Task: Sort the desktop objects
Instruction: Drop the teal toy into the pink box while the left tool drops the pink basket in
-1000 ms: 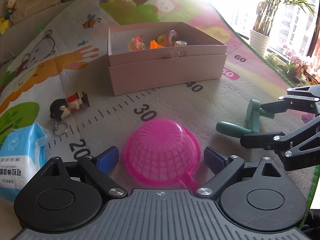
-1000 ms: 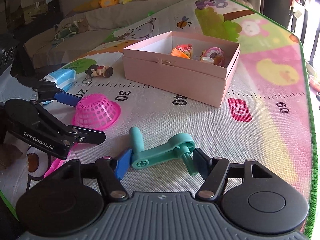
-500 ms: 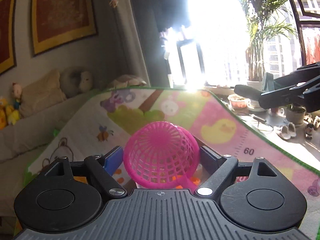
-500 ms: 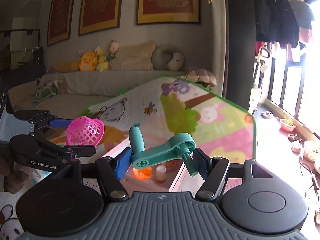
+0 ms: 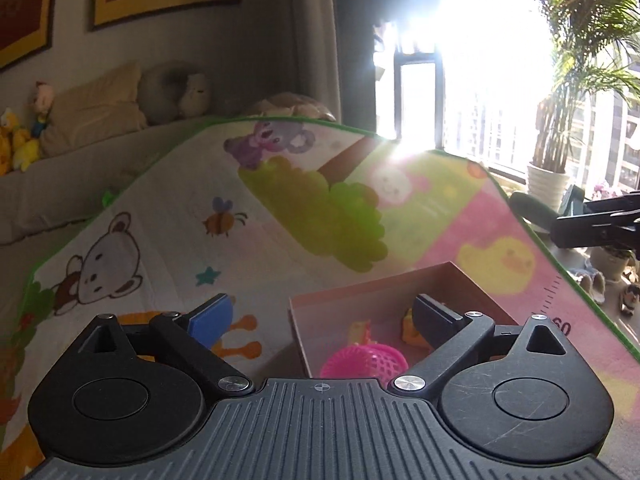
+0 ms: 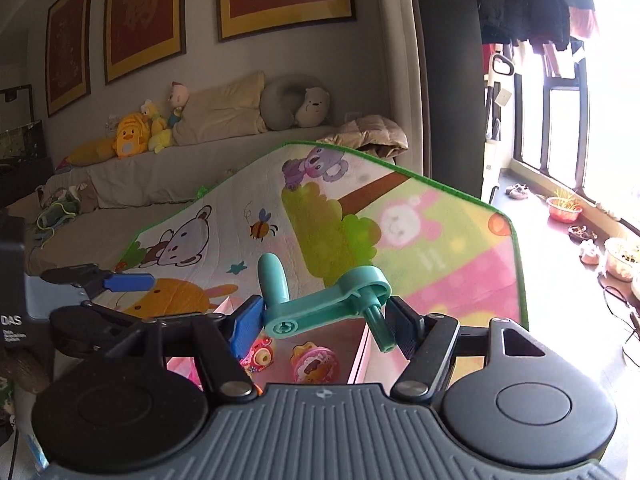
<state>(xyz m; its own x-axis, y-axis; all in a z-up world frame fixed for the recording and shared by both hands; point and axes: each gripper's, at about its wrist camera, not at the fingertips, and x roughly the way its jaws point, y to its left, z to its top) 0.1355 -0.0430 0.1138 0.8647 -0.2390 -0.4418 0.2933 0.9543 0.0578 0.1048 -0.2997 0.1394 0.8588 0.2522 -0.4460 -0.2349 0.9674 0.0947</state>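
Right wrist view: we held the teal crank (image 6: 328, 304) clamped crosswise in the right gripper (image 6: 324, 320), directly above the pink box (image 6: 360, 354); the left gripper (image 5: 320, 316) stood spread.

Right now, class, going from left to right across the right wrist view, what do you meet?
left claw → teal crank → red plant pot → white pot

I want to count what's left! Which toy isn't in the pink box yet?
The teal crank handle: the right gripper holds it in the air above the pink box, while the pink basket already lies inside it.
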